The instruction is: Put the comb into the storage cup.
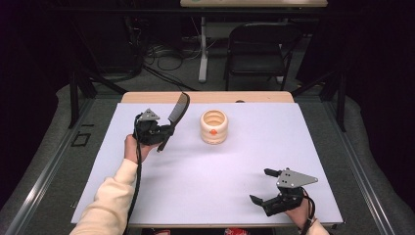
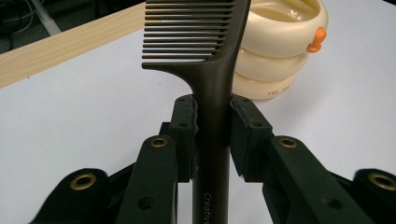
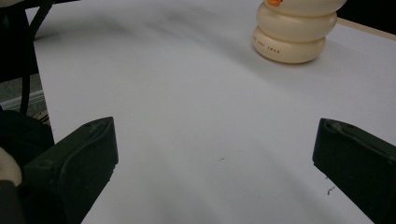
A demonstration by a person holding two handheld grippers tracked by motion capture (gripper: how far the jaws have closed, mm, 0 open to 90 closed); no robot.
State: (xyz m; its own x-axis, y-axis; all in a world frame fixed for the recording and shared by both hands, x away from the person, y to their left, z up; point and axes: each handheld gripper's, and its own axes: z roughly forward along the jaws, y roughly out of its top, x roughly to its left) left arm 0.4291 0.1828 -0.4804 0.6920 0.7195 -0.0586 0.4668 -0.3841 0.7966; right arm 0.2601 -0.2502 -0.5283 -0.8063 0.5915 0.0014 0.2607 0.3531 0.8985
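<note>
While left gripper clamps one comb, right gripper wide open, one ribbed holder.

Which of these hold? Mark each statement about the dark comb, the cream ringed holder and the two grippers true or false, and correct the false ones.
1. The left gripper clamps the dark plastic comb by its handle. True.
2. The comb's teeth point down at the table. False: the toothed end rises away from the gripper, handle between the jaws.
3. The right gripper holds the cream ringed holder with the orange knob. False: its jaws stand wide apart over the white table, with nothing between them.
4. The holder stands upright on the table, apart from both grippers. True.
5. The comb already sits inside the holder. False: it is in the left gripper, beside the holder.
</note>
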